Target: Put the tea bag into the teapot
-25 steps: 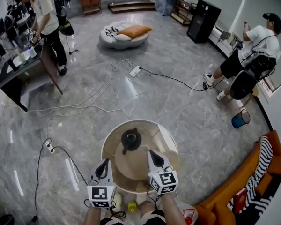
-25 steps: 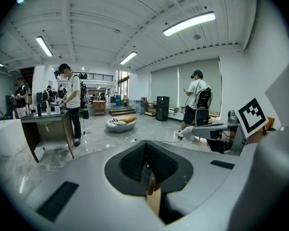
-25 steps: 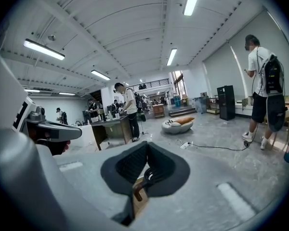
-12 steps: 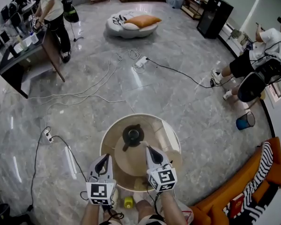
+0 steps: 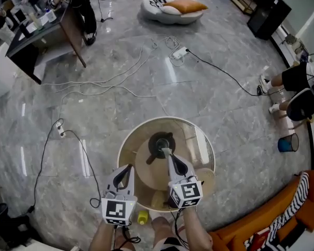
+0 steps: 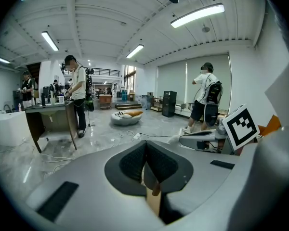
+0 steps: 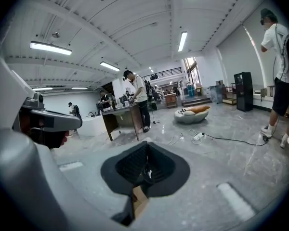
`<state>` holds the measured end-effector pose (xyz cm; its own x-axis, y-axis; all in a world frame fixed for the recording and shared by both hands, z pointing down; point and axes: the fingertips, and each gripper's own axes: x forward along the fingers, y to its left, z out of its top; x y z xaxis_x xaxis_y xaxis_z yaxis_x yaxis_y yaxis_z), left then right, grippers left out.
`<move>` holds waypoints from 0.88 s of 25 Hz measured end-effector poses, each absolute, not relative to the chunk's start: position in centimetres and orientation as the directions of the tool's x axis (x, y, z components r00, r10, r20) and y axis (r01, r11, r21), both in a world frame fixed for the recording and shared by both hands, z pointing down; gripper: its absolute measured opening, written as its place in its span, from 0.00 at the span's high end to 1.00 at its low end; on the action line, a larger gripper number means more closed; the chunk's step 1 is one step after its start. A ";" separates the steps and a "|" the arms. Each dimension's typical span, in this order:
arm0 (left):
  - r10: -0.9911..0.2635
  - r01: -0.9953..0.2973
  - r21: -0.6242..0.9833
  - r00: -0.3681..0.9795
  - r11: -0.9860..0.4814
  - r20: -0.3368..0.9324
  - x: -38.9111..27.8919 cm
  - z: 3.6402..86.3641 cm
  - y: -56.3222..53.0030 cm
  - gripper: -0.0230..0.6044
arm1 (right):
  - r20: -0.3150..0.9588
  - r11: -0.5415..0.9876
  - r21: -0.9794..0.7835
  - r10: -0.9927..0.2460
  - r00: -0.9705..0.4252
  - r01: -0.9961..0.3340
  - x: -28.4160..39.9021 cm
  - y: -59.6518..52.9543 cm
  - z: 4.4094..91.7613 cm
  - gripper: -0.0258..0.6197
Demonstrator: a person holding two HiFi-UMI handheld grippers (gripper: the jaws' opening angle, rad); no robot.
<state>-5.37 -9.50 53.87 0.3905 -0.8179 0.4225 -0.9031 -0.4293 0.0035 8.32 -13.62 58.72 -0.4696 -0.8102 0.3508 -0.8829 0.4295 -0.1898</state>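
Note:
A black teapot [image 5: 161, 141] stands on the round table [image 5: 167, 120] in the head view, its lid opening facing up. My right gripper [image 5: 164, 151] reaches over the table with its tip just short of the teapot; its jaws are shut [image 7: 145, 150], and only a tiny white speck shows between the pads. My left gripper [image 5: 130, 167] hovers at the table's near left edge, farther from the teapot, with its pads pressed together [image 6: 145, 146]. I cannot make out a tea bag in any view.
Cables [image 5: 94, 88] and a power strip [image 5: 60, 129] lie on the grey floor to the left. An orange sofa [image 5: 298, 208] stands at the lower right, with a blue bin [image 5: 286, 143] beside it. A desk [image 5: 36, 35] stands far left and a seated person [image 5: 298, 82] is at the right.
The head view has tipped down and the table looks closer. Both grippers have moved forward over the table; the right tip now sits close to the teapot.

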 end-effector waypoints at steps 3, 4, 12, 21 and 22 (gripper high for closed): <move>-0.821 -0.915 0.012 0.367 -0.402 0.437 -6.1 55.6 -10.0 0.94 | 0.364 0.443 -0.196 -0.796 -0.485 -0.875 7.7 -15.1 60.7 0.96; -0.822 -0.919 0.013 0.359 -0.394 0.442 -6.3 56.1 -10.2 0.94 | 0.370 0.446 -0.197 -0.791 -0.487 -0.873 7.6 -15.5 61.4 0.96; -0.821 -0.936 0.029 0.322 -0.351 0.471 -7.1 58.9 -11.3 0.94 | 0.424 0.458 -0.211 -0.753 -0.503 -0.864 7.2 -17.4 65.4 0.96; -0.816 -0.941 0.042 0.314 -0.337 0.486 -6.8 61.7 -13.1 0.94 | 0.458 0.475 -0.214 -0.723 -0.517 -0.853 6.9 -18.4 68.7 0.96; -0.815 -0.941 0.046 0.313 -0.334 0.489 -6.8 62.0 -13.4 0.94 | 0.461 0.478 -0.214 -0.720 -0.519 -0.852 6.8 -18.5 69.1 0.96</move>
<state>-6.79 -13.35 62.02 0.3128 -0.8146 0.4885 -0.9415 -0.3340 0.0459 6.80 -18.52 69.12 -0.5195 -0.7198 0.4605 -0.8519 0.4781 -0.2136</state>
